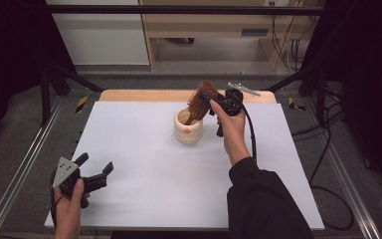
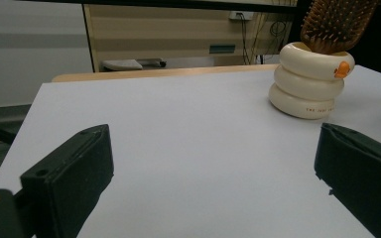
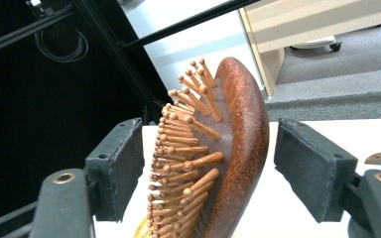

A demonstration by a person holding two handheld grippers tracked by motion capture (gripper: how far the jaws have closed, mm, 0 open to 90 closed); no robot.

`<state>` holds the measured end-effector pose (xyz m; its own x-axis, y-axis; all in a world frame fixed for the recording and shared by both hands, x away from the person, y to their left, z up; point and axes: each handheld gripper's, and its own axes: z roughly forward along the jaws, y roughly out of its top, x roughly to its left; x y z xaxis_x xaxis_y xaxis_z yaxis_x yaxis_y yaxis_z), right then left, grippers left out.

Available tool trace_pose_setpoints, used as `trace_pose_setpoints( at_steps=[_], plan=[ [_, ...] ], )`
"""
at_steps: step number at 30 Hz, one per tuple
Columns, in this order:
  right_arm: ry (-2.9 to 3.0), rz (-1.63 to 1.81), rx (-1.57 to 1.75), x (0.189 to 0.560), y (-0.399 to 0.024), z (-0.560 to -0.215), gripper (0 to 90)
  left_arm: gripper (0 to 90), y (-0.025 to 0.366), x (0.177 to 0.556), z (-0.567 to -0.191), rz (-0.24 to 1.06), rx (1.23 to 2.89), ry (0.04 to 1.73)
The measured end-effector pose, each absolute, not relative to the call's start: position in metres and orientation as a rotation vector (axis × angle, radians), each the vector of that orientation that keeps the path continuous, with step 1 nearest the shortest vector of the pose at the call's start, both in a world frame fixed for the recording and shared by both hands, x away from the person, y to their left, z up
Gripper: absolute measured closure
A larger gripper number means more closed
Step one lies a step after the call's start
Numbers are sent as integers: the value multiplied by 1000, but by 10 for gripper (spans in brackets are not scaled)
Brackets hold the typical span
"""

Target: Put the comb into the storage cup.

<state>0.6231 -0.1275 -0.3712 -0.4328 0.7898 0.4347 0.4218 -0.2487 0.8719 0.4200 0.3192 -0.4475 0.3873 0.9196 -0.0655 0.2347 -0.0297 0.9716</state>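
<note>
The wooden hairbrush (image 1: pixel 200 102) stands in the cream cup (image 1: pixel 188 127) near the back middle of the desk (image 1: pixel 144 164), handle down inside the cup and its head sticking up and leaning to the right. The right gripper (image 1: pixel 213 102) is right at the brush head. In the right gripper view the brush head (image 3: pixel 218 153) sits between the two black jaws, its long side running up and away from the camera, with the pegs facing one jaw and the smooth curved back facing the other. There is a gap on both sides, so the jaws are released and are not pressing on the brush. The brush seems to rest in the cup by itself. The right hand (image 1: pixel 233 130) is much the nearer hand. The left gripper (image 1: pixel 95 169) sits far away at the front left corner of the desk, its jaws spread wide with nothing in them, and the cup (image 2: pixel 310 79) lies ahead of it and off to the right. To let go cleanly, I think the right gripper should pull straight back without knocking the brush.
</note>
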Motion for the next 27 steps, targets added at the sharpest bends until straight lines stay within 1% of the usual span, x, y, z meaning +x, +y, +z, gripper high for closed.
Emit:
trace_pose_setpoints(
  at_steps=[14,20,27],
  plan=[
    [1679,1596,1343,610,-132,-352,168,19,320,421,-449,758,1525,1083],
    [1684,1556,1274,601,-136,-335,86,17,320,421,-449,758,1524,1085],
    [1674,1557,1222,593,-144,-316,57,16,320,421,-449,763,1524,1082]
  ],
)
